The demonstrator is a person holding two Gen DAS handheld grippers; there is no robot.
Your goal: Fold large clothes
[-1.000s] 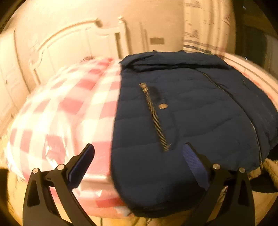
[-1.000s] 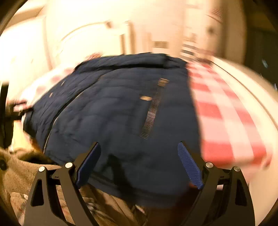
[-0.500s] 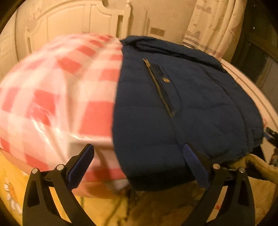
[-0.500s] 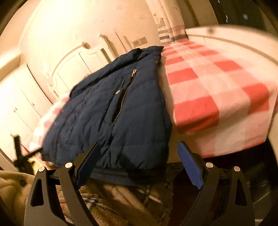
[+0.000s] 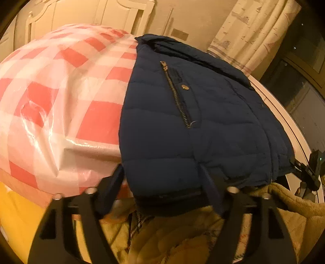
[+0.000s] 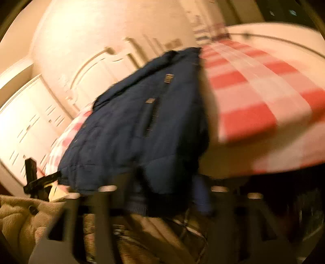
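A navy quilted jacket (image 5: 203,126) lies flat on a table with a red-and-white checked cover (image 5: 67,97), its hem hanging over the near edge. My left gripper (image 5: 160,182) straddles the hem's left corner; its jaws are closing, with one finger (image 5: 113,182) beside the jacket's edge and the other over the fabric. In the blurred right wrist view the jacket (image 6: 138,126) fills the middle. My right gripper (image 6: 170,188) straddles the hem's right corner, with a wide gap left between its jaws and the hem between them.
A beige fleece garment (image 5: 288,201) and yellow cloth (image 5: 18,211) lie below the table's edge. Cream panelled furniture (image 5: 113,16) stands behind the table, with a curtain (image 5: 254,30) and a dark window at the right. The right gripper's black body (image 5: 310,172) shows past the jacket's far corner.
Both grippers sank and came up to the jacket's hem at the table's near edge. The hem now lies between each pair of fingers, and both pairs stand closer together than before.
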